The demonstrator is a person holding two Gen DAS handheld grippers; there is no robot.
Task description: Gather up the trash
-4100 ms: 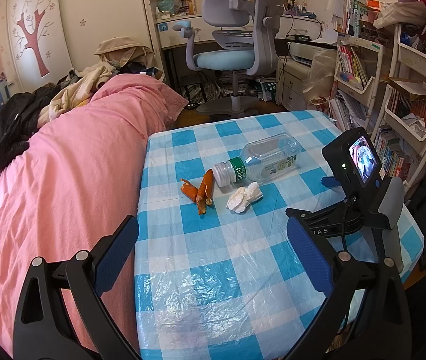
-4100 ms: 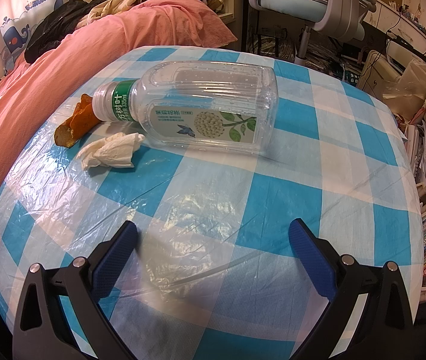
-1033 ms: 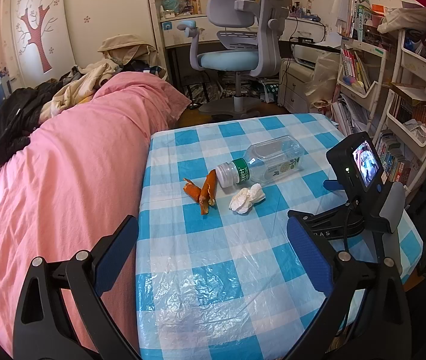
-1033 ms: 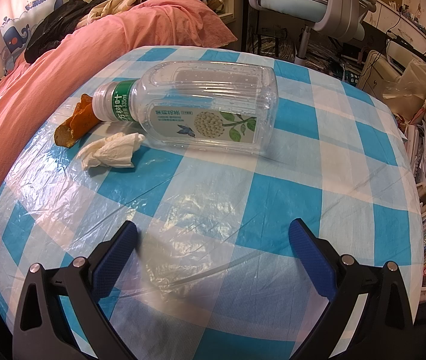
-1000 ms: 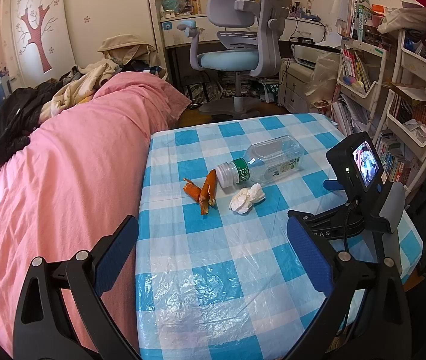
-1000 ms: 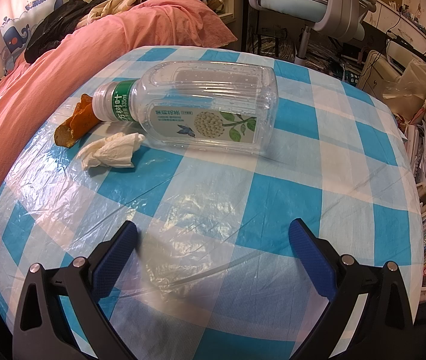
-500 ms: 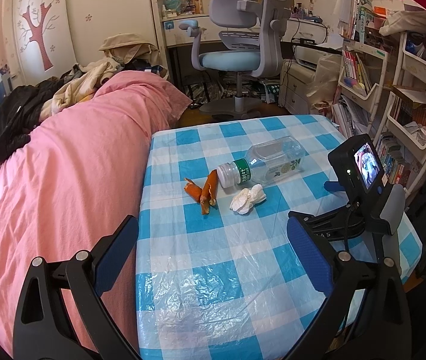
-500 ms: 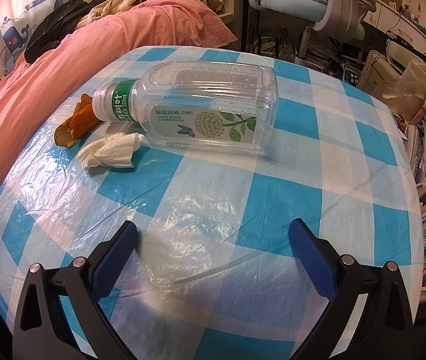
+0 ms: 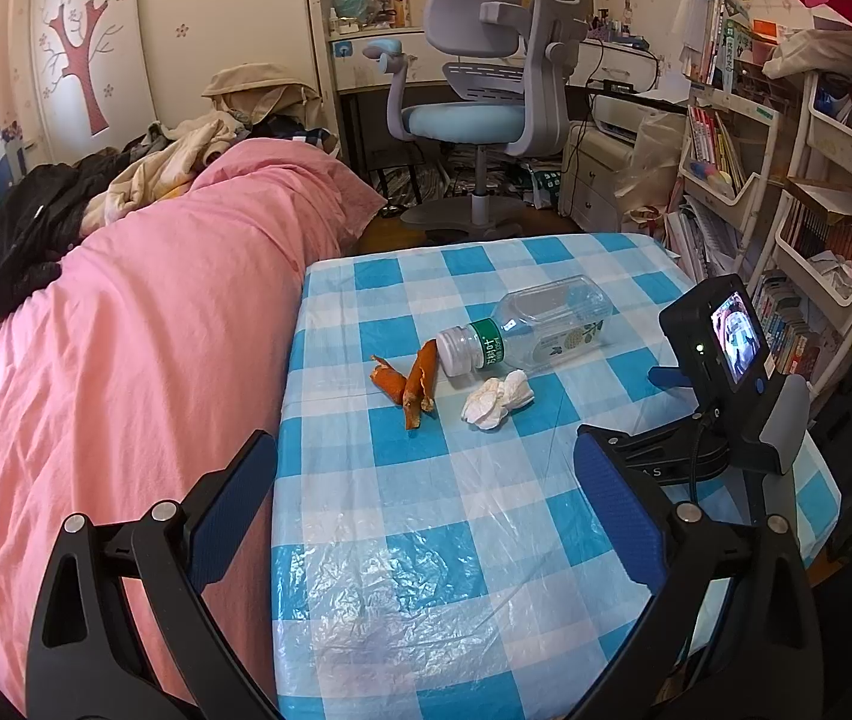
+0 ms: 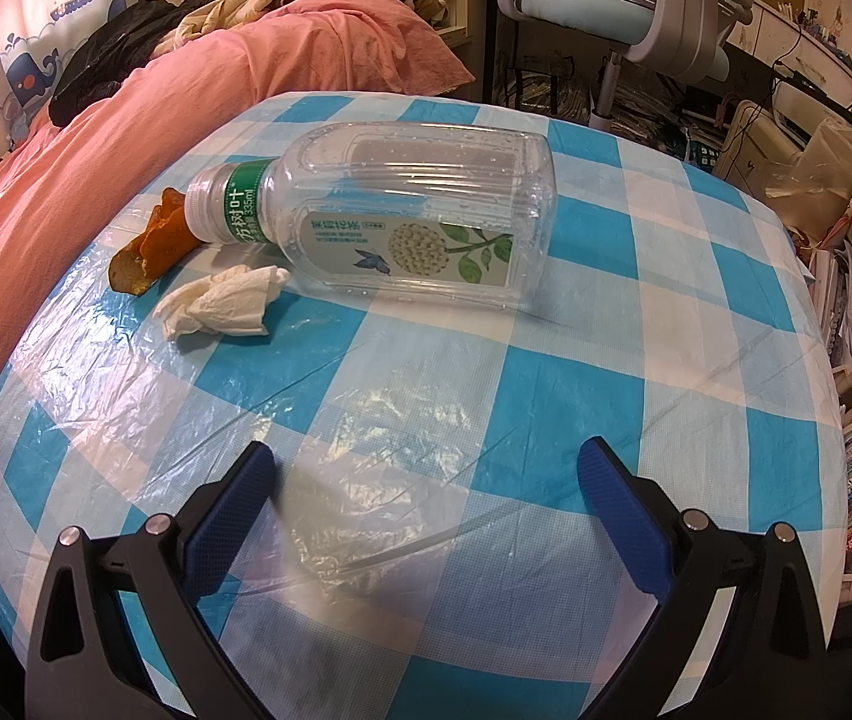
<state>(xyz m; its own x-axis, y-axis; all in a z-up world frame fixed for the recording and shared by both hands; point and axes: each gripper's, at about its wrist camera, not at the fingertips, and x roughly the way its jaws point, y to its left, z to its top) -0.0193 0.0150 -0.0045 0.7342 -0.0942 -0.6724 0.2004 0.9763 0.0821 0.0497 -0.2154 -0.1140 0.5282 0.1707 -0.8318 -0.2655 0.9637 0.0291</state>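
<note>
An empty clear plastic bottle [image 10: 402,222] with a green label lies on its side on the blue-checked table [image 10: 576,396]; it also shows in the left wrist view [image 9: 540,324]. Orange peel [image 9: 411,381] lies by its cap, also in the right wrist view [image 10: 150,243]. A crumpled white tissue [image 10: 225,303] lies in front of the bottle, also in the left wrist view [image 9: 498,399]. My left gripper [image 9: 426,480] is open and empty, above the table's near left part. My right gripper [image 10: 426,480] is open and empty, short of the bottle.
A bed with a pink cover [image 9: 126,330] runs along the table's left edge. A grey desk chair [image 9: 486,90] stands beyond the table. Shelves of books [image 9: 816,210] stand to the right. The right gripper's body with its camera [image 9: 720,354] rests at the table's right.
The left wrist view has pulled back and up a little, so the table looks slightly farther. The right gripper and the trash have not moved.
</note>
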